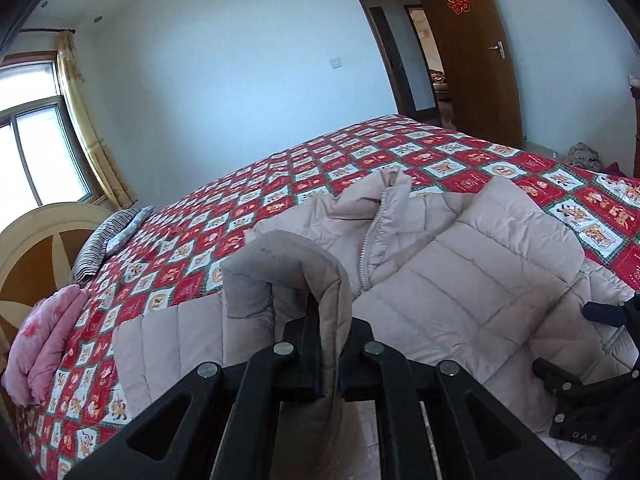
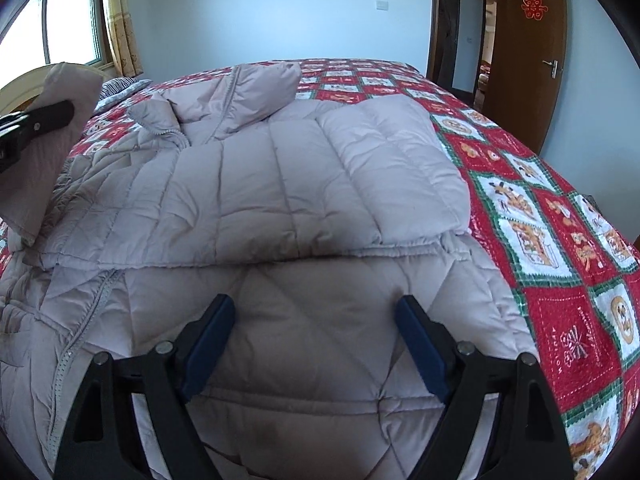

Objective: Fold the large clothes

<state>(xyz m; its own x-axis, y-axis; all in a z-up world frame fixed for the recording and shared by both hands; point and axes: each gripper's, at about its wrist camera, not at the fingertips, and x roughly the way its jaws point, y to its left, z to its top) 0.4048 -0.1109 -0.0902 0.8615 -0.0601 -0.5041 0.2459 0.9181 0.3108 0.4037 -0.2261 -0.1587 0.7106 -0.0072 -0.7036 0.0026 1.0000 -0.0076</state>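
Note:
A pale pink-grey quilted down jacket lies spread on the bed, one sleeve folded across its front. In the left wrist view the jacket fills the near right. My left gripper is shut on the cuff of the other sleeve and holds it lifted above the bed. That sleeve and the left gripper also show in the right wrist view at the far left. My right gripper is open, its blue pads just above the jacket's lower body, holding nothing.
The bed has a red, white and green checked cover. A striped pillow and a pink folded quilt lie by the wooden headboard. A window with curtains is at the left, an open brown door at the right.

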